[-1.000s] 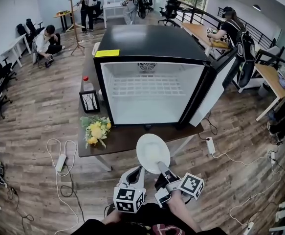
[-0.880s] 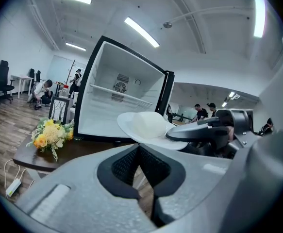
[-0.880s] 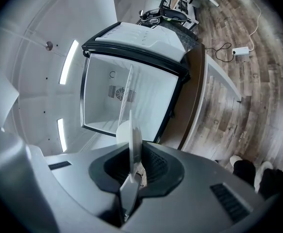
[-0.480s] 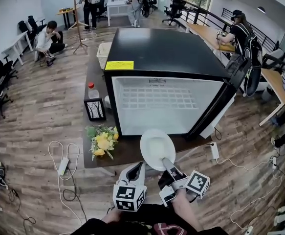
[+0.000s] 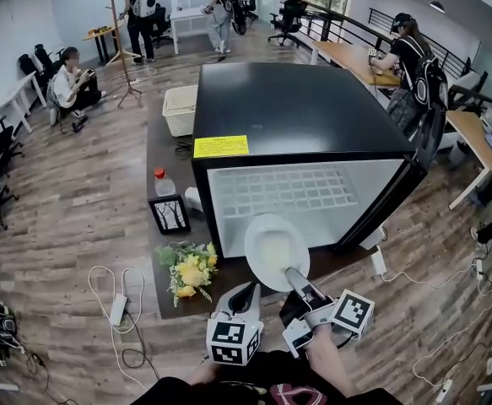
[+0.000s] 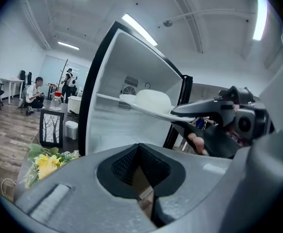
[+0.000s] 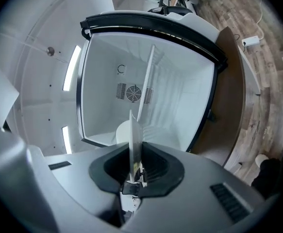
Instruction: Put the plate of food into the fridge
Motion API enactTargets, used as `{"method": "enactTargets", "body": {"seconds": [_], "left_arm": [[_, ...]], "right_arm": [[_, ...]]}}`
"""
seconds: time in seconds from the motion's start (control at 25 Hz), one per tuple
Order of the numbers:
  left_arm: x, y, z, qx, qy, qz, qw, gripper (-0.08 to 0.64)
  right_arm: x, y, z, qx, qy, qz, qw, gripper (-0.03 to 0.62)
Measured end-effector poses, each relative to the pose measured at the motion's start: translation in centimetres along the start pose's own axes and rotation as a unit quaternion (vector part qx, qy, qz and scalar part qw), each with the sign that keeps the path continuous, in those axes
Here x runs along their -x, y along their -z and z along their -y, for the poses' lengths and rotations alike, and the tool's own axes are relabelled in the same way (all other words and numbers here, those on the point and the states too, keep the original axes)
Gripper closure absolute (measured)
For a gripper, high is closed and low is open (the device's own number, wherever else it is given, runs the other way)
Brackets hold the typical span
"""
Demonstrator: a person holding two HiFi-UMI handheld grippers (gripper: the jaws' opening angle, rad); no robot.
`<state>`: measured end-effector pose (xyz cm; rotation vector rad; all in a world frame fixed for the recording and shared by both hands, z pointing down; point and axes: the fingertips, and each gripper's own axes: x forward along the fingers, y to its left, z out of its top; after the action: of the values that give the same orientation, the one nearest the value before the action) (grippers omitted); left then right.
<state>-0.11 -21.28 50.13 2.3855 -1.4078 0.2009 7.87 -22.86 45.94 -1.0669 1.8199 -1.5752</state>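
Note:
A white plate [image 5: 277,251] with a pale mound of food hangs level at the mouth of the open black fridge [image 5: 300,112], over the table's front edge. My right gripper [image 5: 299,278] is shut on the plate's near rim. In the right gripper view the plate [image 7: 133,132] stands edge-on between the jaws, with the white fridge interior [image 7: 146,81] and its shelf beyond. My left gripper [image 5: 244,298] hangs just left of the plate, shut and empty. In the left gripper view, the plate [image 6: 151,101] and the right gripper [image 6: 180,114] show before the fridge [image 6: 107,125].
The fridge door [image 5: 397,184] swings open to the right. On the dark table [image 5: 165,154] left of the fridge are yellow flowers [image 5: 188,270], a framed picture [image 5: 170,214], a bottle [image 5: 164,184] and a white basket [image 5: 181,108]. Cables and a power strip [image 5: 117,309] lie on the floor.
The plate, held by the right gripper, has moved forward from in front of the table to the fridge's opening. The left gripper moved along beside it, and the fridge looms closer.

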Motion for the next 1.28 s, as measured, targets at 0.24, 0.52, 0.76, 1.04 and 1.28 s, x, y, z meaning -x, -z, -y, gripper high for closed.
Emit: {"method": "enactTargets", "body": {"seconds": [0.24, 0.52, 0.76, 1.04, 1.28], "left_arm": [[-0.8, -0.6, -1.2, 0.005, 0.005, -0.002, 1.0, 0.552], [-1.8, -0.8, -2.0, 0.013, -0.013, -0.007, 0.9998, 0.552], [-2.8, -1.6, -3.3, 0.024, -0.033, -0.002, 0.9992, 0.552], [-3.8, -1.6, -3.9, 0.033, -0.039, -0.005, 0.9987, 0.552], [-4.3, -1.9, -4.7, 0.036, -0.045, -0.005, 0.9983, 0.552]], "right_arm": [[-2.3, -0.9, -1.4, -0.009, -0.006, 0.01, 1.0, 0.543], [-4.1, -1.8, -1.6, -0.032, 0.017, 0.002, 0.999, 0.541], [-6.4, -1.8, -2.0, -0.064, 0.026, -0.019, 0.997, 0.54], [-8.5, -2.0, -2.5, -0.077, 0.028, -0.025, 0.996, 0.538], [-10.0, -2.3, -2.3, -0.079, 0.034, -0.023, 0.996, 0.54]]}}
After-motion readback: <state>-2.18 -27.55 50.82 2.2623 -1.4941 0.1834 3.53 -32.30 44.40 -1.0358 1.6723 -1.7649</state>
